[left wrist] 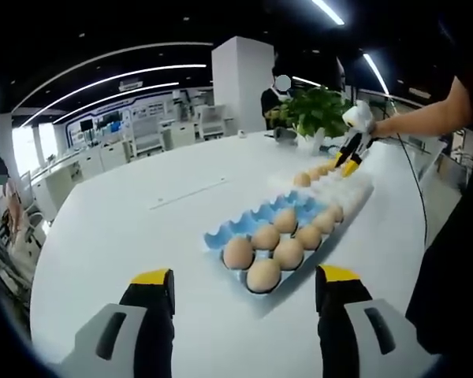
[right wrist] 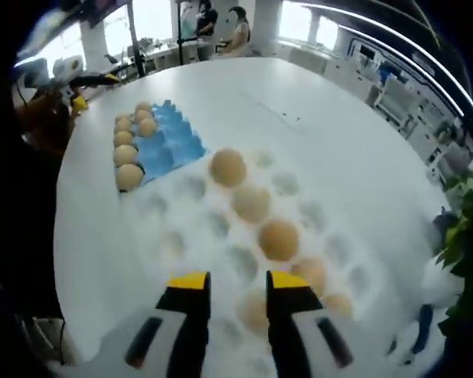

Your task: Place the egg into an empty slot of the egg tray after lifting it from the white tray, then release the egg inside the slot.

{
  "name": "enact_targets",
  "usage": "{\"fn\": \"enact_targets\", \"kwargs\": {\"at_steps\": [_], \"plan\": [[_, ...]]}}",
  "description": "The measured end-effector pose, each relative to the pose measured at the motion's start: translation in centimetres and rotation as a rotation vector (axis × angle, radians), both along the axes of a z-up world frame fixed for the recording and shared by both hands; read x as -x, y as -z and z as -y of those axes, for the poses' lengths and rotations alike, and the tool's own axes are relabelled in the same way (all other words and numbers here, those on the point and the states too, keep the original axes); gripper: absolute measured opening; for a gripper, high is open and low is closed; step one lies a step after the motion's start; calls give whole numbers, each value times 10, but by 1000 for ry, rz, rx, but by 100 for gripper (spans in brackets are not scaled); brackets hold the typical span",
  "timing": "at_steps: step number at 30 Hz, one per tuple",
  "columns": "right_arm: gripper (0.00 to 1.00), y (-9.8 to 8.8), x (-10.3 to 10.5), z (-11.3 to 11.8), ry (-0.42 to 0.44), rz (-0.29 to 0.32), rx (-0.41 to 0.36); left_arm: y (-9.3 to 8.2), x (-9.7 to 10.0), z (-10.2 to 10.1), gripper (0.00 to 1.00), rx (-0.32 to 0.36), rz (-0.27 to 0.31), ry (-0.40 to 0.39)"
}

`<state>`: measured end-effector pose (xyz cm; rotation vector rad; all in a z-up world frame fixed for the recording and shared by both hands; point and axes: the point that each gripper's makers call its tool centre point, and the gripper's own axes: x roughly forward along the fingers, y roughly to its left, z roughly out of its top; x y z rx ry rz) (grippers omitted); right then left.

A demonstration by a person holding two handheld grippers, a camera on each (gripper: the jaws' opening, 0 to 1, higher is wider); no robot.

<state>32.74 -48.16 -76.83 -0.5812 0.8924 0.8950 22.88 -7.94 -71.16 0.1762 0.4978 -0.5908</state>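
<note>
White table (left wrist: 126,228): a broad glossy top across the middle of both views; the left gripper view sees it end at an office with desks at upper left, the right gripper view sees bright windows and seated people along the top.
Blue egg tray (left wrist: 244,228): centre of the left gripper view, seven brown eggs at its near end and blue slots bare behind; in the right gripper view it lies upper left (right wrist: 169,146), eggs along its left edge.
White tray (right wrist: 221,228): fills the centre of the right gripper view, touching the blue one's end, a diagonal row of eggs running toward lower right.
Plant (left wrist: 319,110): upper right of the left gripper view.
Right gripper (right wrist: 238,303): jaws narrowly parted, low over the white tray, an egg (right wrist: 256,309) blurred between the tips; contact cannot be told. In the left gripper view it hangs tips-down at upper right (left wrist: 348,161), held by a bare forearm.
Left gripper (left wrist: 244,295): jaws spread wide, nothing between them, lower frame.
Writing: none legible.
</note>
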Motion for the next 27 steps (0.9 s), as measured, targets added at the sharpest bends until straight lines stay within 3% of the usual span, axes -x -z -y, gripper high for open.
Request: {"fn": "enact_targets", "kwargs": {"at_steps": [9, 13, 16, 17, 20, 27], "plan": [[28, 8, -4, 30, 31, 3, 84, -1, 1, 0, 73, -1, 0, -4], [28, 14, -1, 34, 11, -6, 121, -1, 1, 0, 73, -4, 0, -4], [28, 19, -1, 42, -45, 0, 210, -2, 1, -1, 73, -7, 3, -7], [28, 18, -2, 36, -45, 3, 182, -2, 0, -1, 73, -5, 2, -7], [27, 19, -2, 36, -86, -22, 205, -3, 0, -1, 72, -4, 1, -6], [27, 27, -3, 34, -160, -152, 247, -2, -1, 1, 71, -7, -5, 1]]}}
